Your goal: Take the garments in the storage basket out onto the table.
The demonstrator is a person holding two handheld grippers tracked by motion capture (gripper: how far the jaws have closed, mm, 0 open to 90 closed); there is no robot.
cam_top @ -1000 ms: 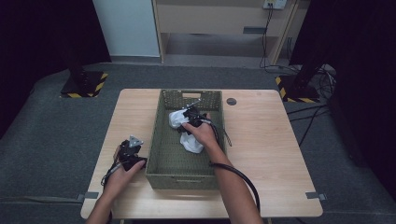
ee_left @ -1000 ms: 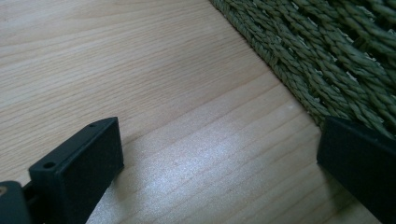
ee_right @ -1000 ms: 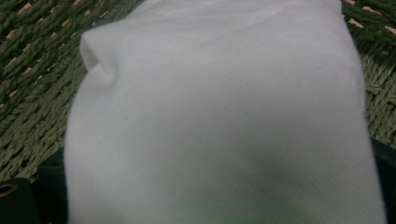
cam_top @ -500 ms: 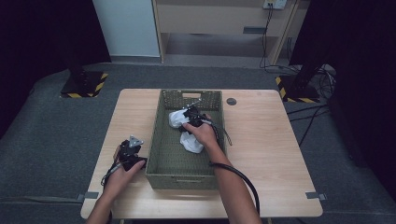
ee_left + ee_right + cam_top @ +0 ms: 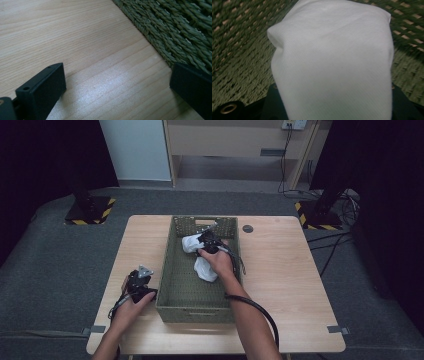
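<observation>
High view: a green woven basket (image 5: 192, 297) sits in the middle of a light wooden surface (image 5: 285, 280). The right hand (image 5: 220, 262) reaches into the basket's far half, with the right gripper (image 5: 207, 241) against a white cloth (image 5: 202, 267). Part of the cloth bunches at the gripper near the basket's far wall, and part lies on the basket floor just under the hand. A black cable (image 5: 255, 307) trails back from this gripper over the near right of the basket and along the forearm.

Right gripper view: the cloth (image 5: 334, 65) rises from between the black jaws and drapes over them, so the right gripper is closed on the cloth. Woven basket floor and wall (image 5: 239, 47) lie behind it, blurred.

The left hand (image 5: 132, 300) rests on the surface just left of the basket's near left corner, holding the left gripper (image 5: 140, 279), which carries a grey plate on top.

Left gripper view: the jaws of the left gripper (image 5: 117, 85) stand wide apart with nothing between them, low over bare wood (image 5: 75, 37). The right-hand jaw lies just beside the basket's woven wall (image 5: 175, 27).

A small dark disc (image 5: 247, 228) lies on the surface just right of the basket's far right corner.
</observation>
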